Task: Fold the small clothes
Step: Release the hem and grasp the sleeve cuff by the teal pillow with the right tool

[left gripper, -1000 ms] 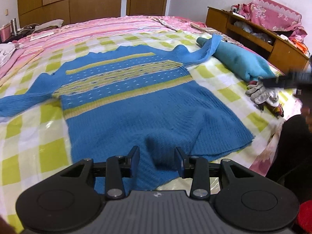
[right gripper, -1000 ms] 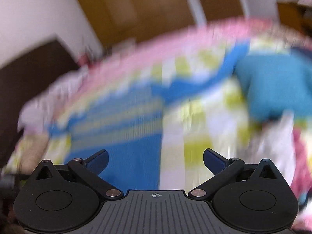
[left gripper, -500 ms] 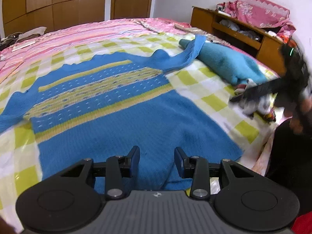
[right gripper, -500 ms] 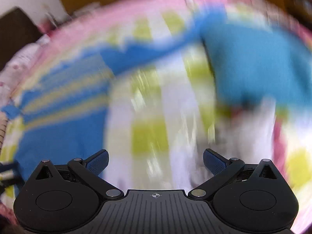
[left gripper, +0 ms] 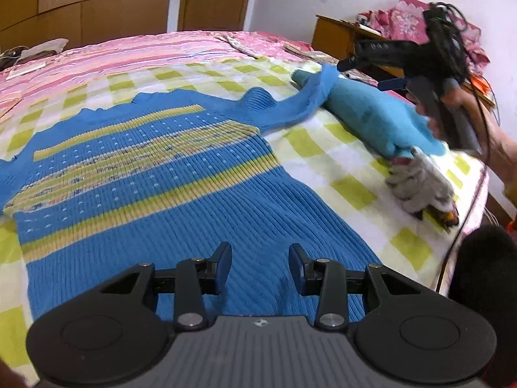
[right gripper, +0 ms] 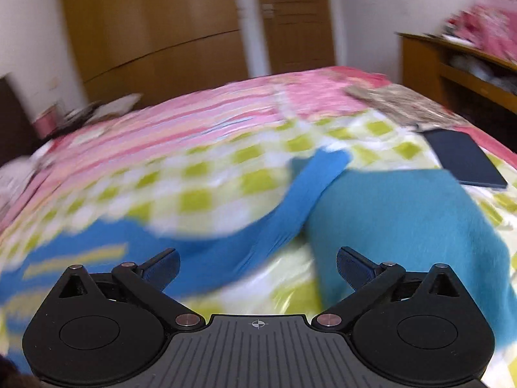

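a blue knitted sweater (left gripper: 155,174) with yellow stripes lies spread flat on the bed (left gripper: 326,158), over a white and yellow-green checked cover, its hem toward the bed's near edge. one sleeve (left gripper: 300,100) stretches out toward the bed's right edge and its cuff lies draped over the end of a folded teal garment (left gripper: 371,113) that rests along that edge. just beside the teal garment, nearer the near right corner, sits a grey work glove (left gripper: 420,184).

the left gripper (left gripper: 260,258) hangs low over the sweater's hem at the near edge. its jaws stand partly apart with nothing pinched between them; only the knit shows in the gap, and whether the tips touch the cloth cannot be told.

the right gripper (right gripper: 257,263) is above the right side of the bed, and its own view is blurred. its jaws are spread wide and hold nothing; the sleeve (right gripper: 290,213) and the teal garment (right gripper: 404,226) lie beyond them. from the left wrist view the same tool shows as a dark shape in a person's hand (left gripper: 458,113) above the teal garment.

a dark flat rectangle (right gripper: 465,158) lies on the cover past the teal garment. a wooden shelf (left gripper: 336,37) stands beside the bed.
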